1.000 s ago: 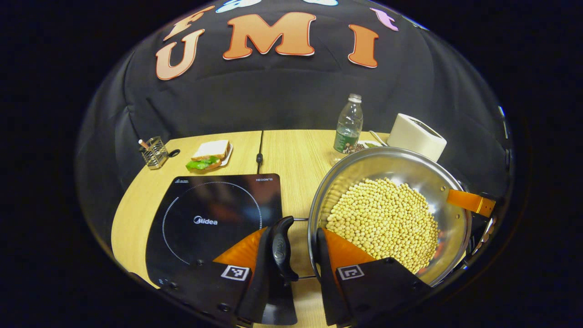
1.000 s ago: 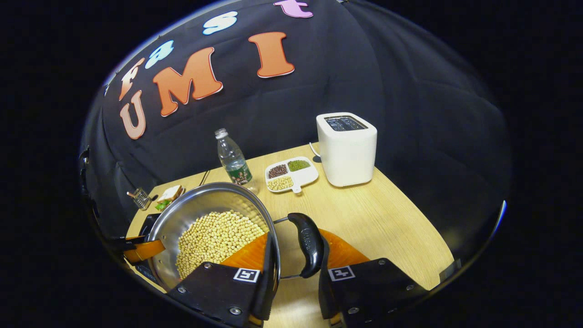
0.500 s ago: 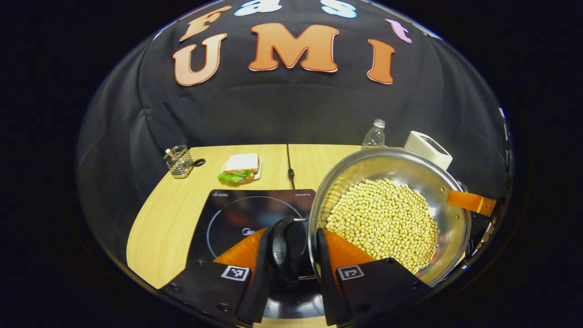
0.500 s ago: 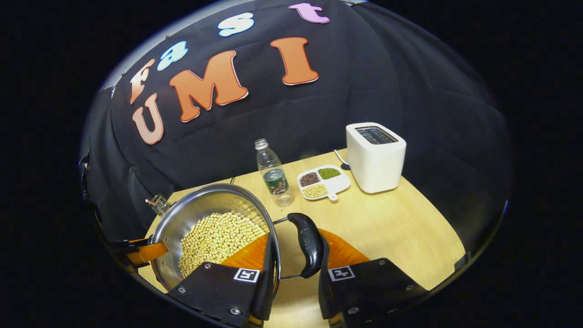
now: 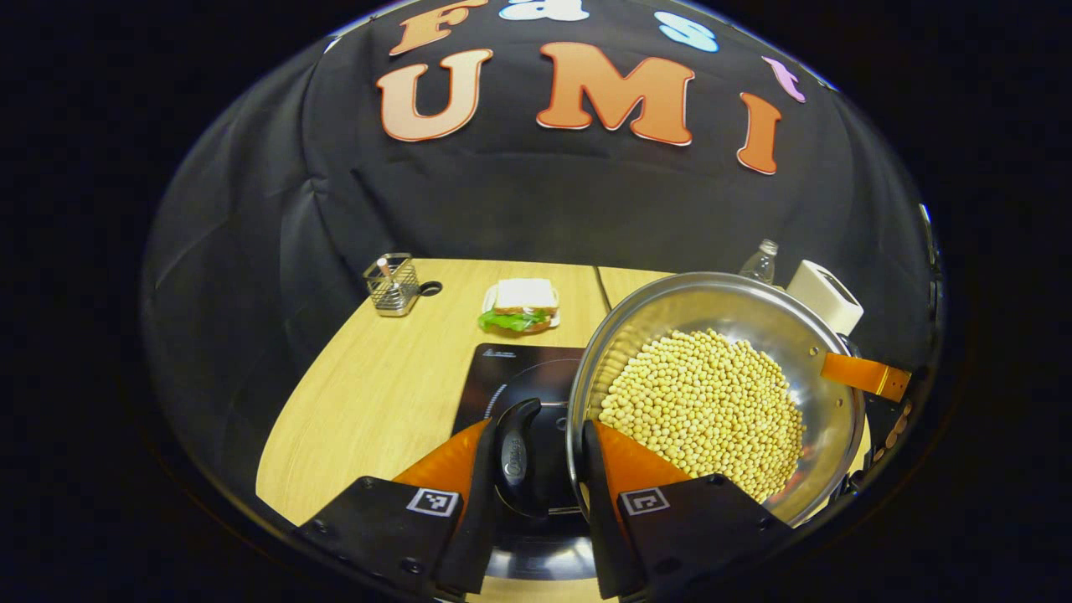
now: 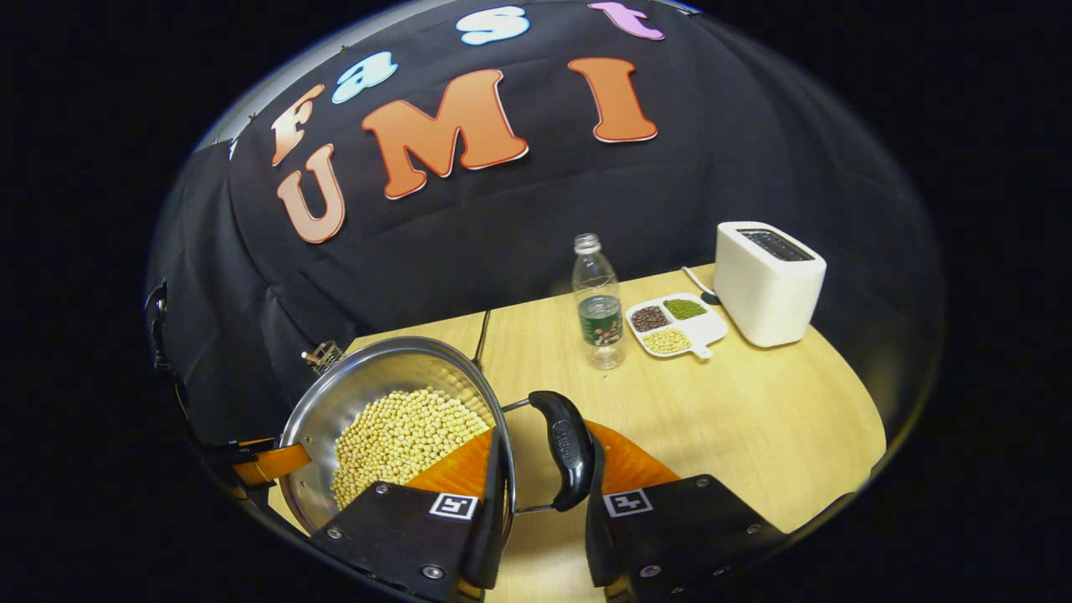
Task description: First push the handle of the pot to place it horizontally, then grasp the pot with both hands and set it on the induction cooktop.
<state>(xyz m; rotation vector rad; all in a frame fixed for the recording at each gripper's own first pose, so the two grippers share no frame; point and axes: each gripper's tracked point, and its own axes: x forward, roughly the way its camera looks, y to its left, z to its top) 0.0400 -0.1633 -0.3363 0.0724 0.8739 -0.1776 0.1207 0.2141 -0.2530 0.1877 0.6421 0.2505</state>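
The pot (image 5: 716, 394), heaped with beans (image 5: 703, 410), is carried by both side handles: the left gripper (image 5: 536, 469) is clenched on the left handle (image 5: 515, 456) at lower centre of the left gripper view, and the right gripper (image 6: 540, 469) on the right handle (image 6: 565, 448) at lower centre of the right gripper view. The induction cooktop (image 5: 511, 377) lies partly beneath it on the surface (image 5: 377, 394). The pot should be kept level, centred over the ring, and lowered evenly before either grip is eased, so no beans are spilled.
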